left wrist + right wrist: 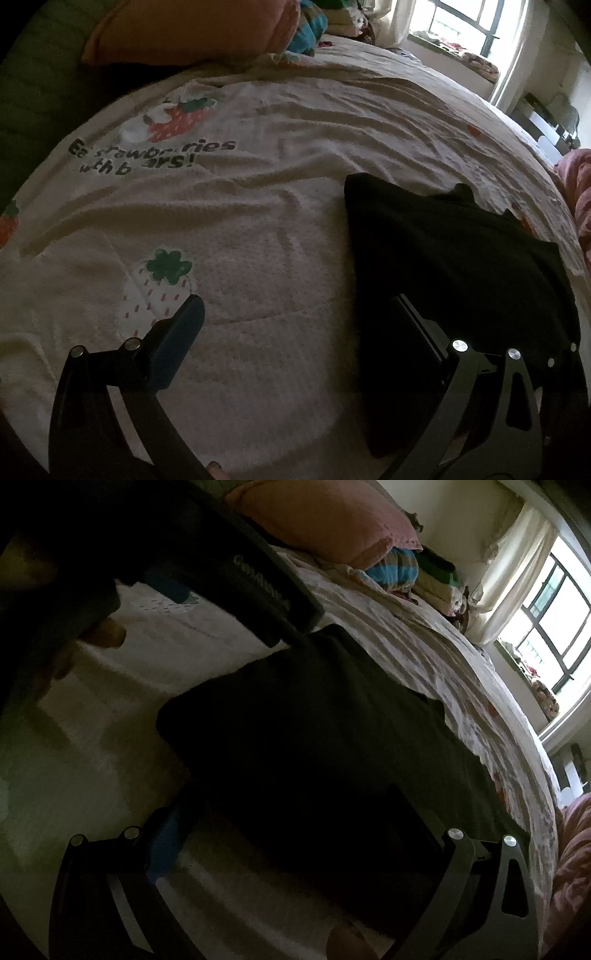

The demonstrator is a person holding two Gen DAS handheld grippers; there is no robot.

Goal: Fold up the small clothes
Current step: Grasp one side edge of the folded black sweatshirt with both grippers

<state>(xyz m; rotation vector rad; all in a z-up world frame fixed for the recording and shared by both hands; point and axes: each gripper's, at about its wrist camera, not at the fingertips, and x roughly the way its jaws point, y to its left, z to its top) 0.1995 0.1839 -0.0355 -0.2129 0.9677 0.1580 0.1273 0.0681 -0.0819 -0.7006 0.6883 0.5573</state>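
Left tongs (295, 317) spread wide, right tongs (291, 812) spread wide

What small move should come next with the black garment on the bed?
Probably close the left gripper on the black garment's near edge: its jaws are open, one finger already over the cloth, the other over the bedspread.

Open bedspread on the left, dark garment blocking the right.
From the left wrist view, the white bedspread (258, 229) lies bare from nine to twelve o'clock. A black garment (454, 251) covers the two to four o'clock side. An orange pillow (192, 29) bounds eleven o'clock.
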